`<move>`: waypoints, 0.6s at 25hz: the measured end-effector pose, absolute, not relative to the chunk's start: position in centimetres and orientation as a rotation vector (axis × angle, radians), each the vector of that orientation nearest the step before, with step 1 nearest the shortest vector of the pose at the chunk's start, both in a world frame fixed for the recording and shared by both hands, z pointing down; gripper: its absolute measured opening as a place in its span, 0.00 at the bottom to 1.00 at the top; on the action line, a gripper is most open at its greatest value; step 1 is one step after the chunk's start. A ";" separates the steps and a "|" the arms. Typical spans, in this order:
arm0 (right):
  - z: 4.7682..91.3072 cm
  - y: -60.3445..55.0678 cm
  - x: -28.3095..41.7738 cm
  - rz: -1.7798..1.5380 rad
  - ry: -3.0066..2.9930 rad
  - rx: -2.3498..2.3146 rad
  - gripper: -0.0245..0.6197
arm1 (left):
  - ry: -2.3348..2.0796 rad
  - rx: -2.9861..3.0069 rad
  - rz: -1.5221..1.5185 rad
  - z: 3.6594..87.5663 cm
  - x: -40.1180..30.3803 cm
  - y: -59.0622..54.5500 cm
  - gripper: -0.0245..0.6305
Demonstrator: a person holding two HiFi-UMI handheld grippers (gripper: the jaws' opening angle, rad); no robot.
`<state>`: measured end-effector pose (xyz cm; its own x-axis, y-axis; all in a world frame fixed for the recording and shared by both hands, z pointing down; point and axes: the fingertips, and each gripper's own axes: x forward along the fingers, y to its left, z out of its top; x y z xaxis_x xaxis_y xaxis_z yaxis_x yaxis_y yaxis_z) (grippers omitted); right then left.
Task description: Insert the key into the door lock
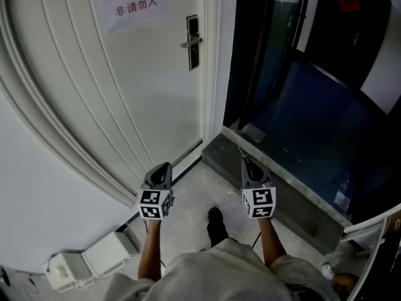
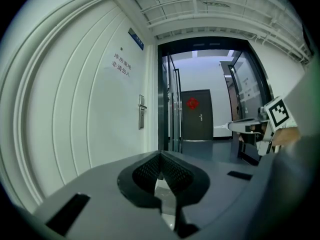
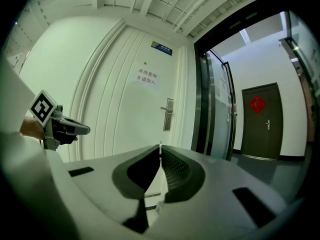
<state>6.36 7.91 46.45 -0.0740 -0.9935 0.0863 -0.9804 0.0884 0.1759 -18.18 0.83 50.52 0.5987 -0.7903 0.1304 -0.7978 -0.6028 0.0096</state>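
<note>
The white door bears a dark lock plate with a metal handle, far ahead of both grippers; the lock also shows in the left gripper view and the right gripper view. My right gripper is held level with its jaws shut on a thin key, whose tip pokes out past the fingertips. My left gripper is beside it, jaws closed tip to tip with nothing between them.
A paper sign hangs on the door. To the right is a dark glass doorway behind a raised stone threshold. A white box lies on the floor at lower left. A dark door with a red ornament stands down the corridor.
</note>
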 end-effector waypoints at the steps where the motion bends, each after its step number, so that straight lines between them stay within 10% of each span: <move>1: 46.7 7.0 6.6 -0.102 -2.175 2.002 0.08 | -1.366 2.747 0.178 50.7 -17.9 -0.1 0.06; 15: 45.8 -14.7 13.3 -0.142 -2.251 1.941 0.08 | -1.435 2.727 0.155 49.4 -10.4 -20.4 0.06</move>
